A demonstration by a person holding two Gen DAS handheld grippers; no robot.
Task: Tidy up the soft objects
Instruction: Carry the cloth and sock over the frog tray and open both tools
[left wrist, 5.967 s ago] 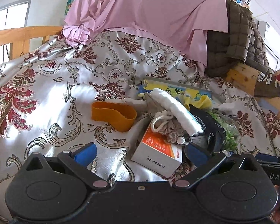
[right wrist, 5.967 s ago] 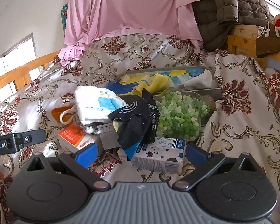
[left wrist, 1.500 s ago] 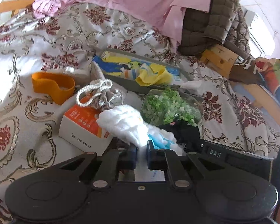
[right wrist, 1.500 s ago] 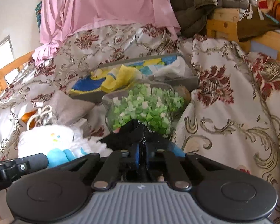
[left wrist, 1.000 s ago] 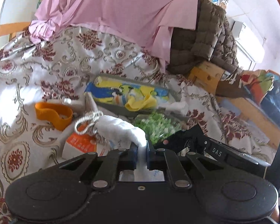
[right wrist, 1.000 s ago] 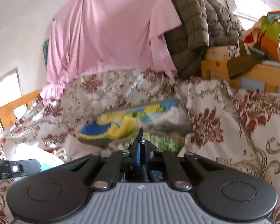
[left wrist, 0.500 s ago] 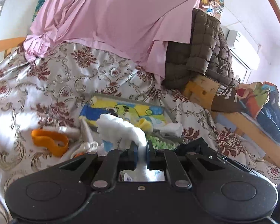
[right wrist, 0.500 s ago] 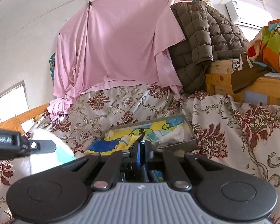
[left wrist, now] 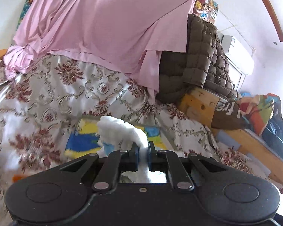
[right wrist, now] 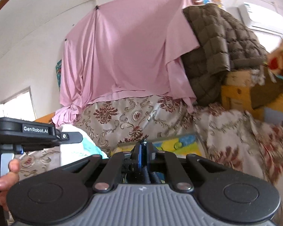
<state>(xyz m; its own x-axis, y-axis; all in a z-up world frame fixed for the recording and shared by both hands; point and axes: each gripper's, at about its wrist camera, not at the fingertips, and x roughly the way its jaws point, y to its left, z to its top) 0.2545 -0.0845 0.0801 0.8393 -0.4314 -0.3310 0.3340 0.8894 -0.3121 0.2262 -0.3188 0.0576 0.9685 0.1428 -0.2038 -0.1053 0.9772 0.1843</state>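
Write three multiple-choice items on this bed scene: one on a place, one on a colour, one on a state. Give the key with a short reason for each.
1. Where does the brown quilted jacket hang?
A. to the right of the pink sheet
B. flat on the floral bedspread
C. inside the tray

2. What colour is the cloth in the left gripper?
A. black
B. mostly white
C. orange

3. How does the left gripper stand?
A. wide open and holding nothing
B. shut on the white cloth
C. open above the tray

Key
1 A: the jacket drapes over a wooden frame beside the pink sheet, above the bedspread.
2 B: the white cloth bunches out past the pads, with a bit of light blue on it.
3 B: the two fingers pinch the cloth between them, in front of the tray.
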